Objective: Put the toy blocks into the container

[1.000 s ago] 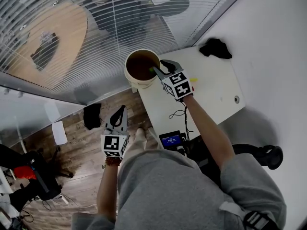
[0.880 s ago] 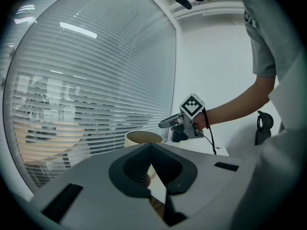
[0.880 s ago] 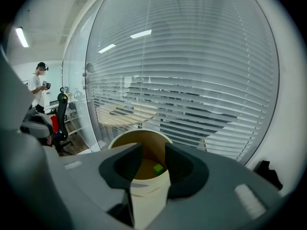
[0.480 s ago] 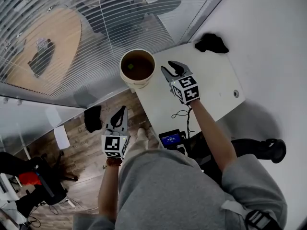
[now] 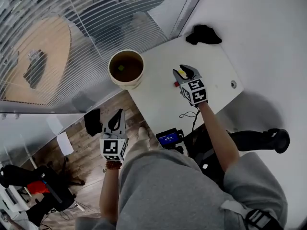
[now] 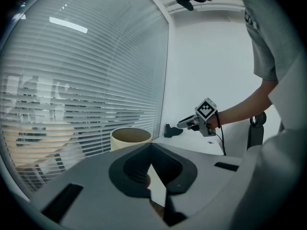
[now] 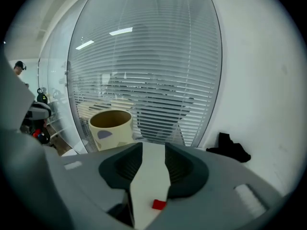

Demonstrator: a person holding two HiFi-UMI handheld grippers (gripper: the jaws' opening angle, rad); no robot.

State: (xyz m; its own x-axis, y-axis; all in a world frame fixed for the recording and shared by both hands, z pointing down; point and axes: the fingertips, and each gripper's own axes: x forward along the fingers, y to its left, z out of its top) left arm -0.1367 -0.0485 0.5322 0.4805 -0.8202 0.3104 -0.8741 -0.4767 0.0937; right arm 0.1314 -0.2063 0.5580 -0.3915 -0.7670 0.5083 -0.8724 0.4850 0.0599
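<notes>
In the head view, the container (image 5: 126, 68) is seen standing on the corner of the white table (image 5: 158, 96), and a small green block (image 5: 121, 67) is seen lying inside it. The right gripper (image 5: 185, 71) is held over the table to the right of the container, well apart from it. A red block (image 5: 176, 84) and a yellow block (image 5: 179, 73) are found on the table at that gripper's jaws. A black object (image 5: 204, 34) is seen further right of the container, at the table's far edge. The left gripper (image 5: 119, 116) is held below the container, off the table and over the wooden floor.

In the left gripper view, the jaws of the left gripper (image 6: 151, 145) are brought together at their tips, with nothing clamped. The container (image 6: 130, 137) is seen ahead and to the left, the right gripper (image 6: 191, 122) to its right.

In the right gripper view, the jaws of the right gripper (image 7: 153, 147) are spread apart and nothing is gripped. The red block (image 7: 159, 204) is seen on the table (image 7: 151, 174) between them, untouched, nearer than the container (image 7: 111, 126).
</notes>
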